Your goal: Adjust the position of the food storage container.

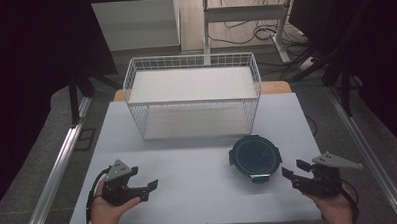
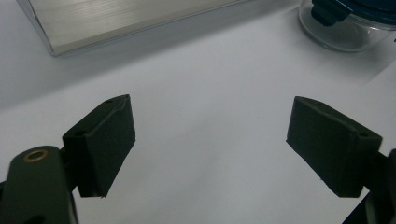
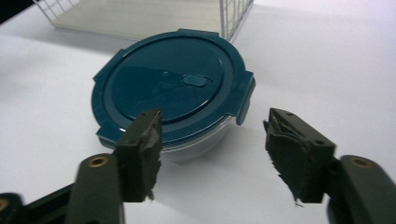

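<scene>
Blue-lidded container (image 1: 254, 157) sits right of centre, before the wire basket (image 1: 192, 94); right gripper (image 1: 292, 169) beside it gapes empty, left gripper (image 1: 144, 177) wide

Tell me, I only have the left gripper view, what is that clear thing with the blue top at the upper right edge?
Observer: A round clear container with a dark teal clip-on lid, standing on the white table.
Operator: Is the lid on?
Observer: Yes, it sits flat on the rim, with its side tabs down as far as the right gripper view shows.
Operator: Where is the right gripper?
Observer: The right gripper is just short of the container, its fingers open and touching nothing.
Operator: And that pale slab at my top left?
Observer: It is the bottom shelf of a white wire rack with two shelves, behind the container.
</scene>
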### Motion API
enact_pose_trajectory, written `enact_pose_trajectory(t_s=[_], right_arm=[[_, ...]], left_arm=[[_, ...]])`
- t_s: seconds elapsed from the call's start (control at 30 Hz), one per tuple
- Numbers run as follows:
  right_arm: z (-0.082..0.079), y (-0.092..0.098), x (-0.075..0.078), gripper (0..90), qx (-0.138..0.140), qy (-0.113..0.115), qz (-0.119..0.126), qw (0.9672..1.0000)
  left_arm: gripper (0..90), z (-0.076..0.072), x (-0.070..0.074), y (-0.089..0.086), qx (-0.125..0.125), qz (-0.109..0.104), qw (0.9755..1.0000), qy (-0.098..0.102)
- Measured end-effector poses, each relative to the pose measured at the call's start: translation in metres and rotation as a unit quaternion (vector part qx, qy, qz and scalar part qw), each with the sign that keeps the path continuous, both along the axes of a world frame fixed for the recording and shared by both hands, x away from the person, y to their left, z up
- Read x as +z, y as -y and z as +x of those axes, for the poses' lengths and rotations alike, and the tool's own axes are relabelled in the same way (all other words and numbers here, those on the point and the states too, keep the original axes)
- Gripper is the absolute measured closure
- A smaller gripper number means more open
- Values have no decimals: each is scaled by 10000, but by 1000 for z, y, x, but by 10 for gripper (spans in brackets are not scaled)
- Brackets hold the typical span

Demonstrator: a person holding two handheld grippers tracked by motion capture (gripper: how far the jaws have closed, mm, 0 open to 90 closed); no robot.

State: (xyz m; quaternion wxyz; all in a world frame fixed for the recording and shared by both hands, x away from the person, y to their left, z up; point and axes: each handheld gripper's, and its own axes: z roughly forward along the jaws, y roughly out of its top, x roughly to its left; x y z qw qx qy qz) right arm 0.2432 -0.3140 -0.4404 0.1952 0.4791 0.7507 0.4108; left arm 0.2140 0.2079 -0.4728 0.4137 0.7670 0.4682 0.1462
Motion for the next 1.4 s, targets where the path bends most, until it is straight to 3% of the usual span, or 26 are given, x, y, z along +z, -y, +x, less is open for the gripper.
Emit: enact_pose_trajectory(t_s=[0.4,0.77,1.07,1.4], right_arm=[[27,-12,11,645,174,-203,-336,9991],[58,-27,21,839,224,-233,-550,9980],[83,-41,15,895,150,-287,-841,9959],[87,-31,2,896,-112,-452,-965,9942]], left_arm=[[149,1,-1,-2,45,35,10000,-54],[145,0,0,1,94,64,9999,-68],[146,0,-1,3,59,124,9999,-87],[146,0,-2,4,66,148,9998,-93]])
